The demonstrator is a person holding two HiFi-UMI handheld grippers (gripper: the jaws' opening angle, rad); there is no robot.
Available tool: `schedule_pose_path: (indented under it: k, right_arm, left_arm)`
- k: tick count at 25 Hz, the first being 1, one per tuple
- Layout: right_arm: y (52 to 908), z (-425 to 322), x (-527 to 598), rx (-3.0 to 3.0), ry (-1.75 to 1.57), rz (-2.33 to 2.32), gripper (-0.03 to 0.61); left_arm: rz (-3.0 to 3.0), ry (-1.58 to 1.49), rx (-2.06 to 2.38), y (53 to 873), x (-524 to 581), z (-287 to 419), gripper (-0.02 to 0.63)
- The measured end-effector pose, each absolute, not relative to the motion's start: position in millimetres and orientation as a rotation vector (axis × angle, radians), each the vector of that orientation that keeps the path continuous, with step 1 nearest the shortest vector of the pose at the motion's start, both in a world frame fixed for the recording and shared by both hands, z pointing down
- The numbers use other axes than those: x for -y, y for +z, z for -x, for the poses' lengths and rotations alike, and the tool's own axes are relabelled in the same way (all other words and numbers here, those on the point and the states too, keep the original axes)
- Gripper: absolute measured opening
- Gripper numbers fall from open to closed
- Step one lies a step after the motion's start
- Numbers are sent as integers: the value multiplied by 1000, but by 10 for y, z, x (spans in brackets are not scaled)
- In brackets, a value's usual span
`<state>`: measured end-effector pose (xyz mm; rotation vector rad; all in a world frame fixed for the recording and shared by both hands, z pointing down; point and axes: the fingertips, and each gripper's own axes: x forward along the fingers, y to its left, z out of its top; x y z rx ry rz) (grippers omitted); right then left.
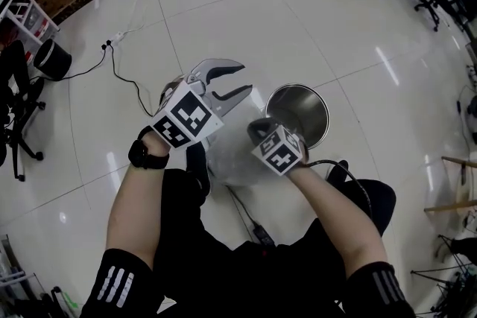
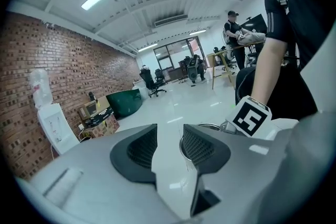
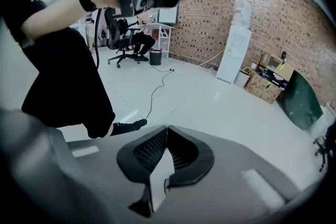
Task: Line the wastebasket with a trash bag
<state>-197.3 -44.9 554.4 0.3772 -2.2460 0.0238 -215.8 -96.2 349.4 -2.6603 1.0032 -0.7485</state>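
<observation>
The round steel wastebasket [image 1: 326, 115] stands open on the white tile floor, just right of my hands; its rim [image 2: 210, 126] shows past the left jaws. A crumpled translucent trash bag [image 1: 238, 164] hangs low between the two grippers. My right gripper [image 1: 255, 132] is over it, jaws shut, with a thin white strip of the bag [image 3: 159, 181] caught between the pads [image 3: 166, 134]. My left gripper [image 1: 246, 80] is higher and to the left, pointing toward the wastebasket. Its jaws [image 2: 169, 131] stand apart and I see nothing pressed between them.
A power strip with its cable [image 1: 112, 43] lies on the floor at the far left, near a black bin [image 1: 52, 59] and an office chair [image 1: 15, 115]. A black cable [image 1: 257, 233] runs by my feet. A water dispenser [image 3: 231, 55] and cartons [image 3: 265, 84] line the brick wall.
</observation>
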Motion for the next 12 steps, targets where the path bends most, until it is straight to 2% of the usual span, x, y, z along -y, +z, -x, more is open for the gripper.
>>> schedule_pose_path:
  k: [3,6,12]
  right_arm:
    - [5175,1769,609,2285,-11,-436,8]
    - [4817,1516,786,2321,16,-509,8]
    - [4364,947,1133,2332,50,-670,8]
  left_arm:
    - [2670,-687,-994,3392,972,2045,149]
    - [2698,-656,-972,3342,958,1924,104]
    - [2781,-680,-765,3421,781,1541,77]
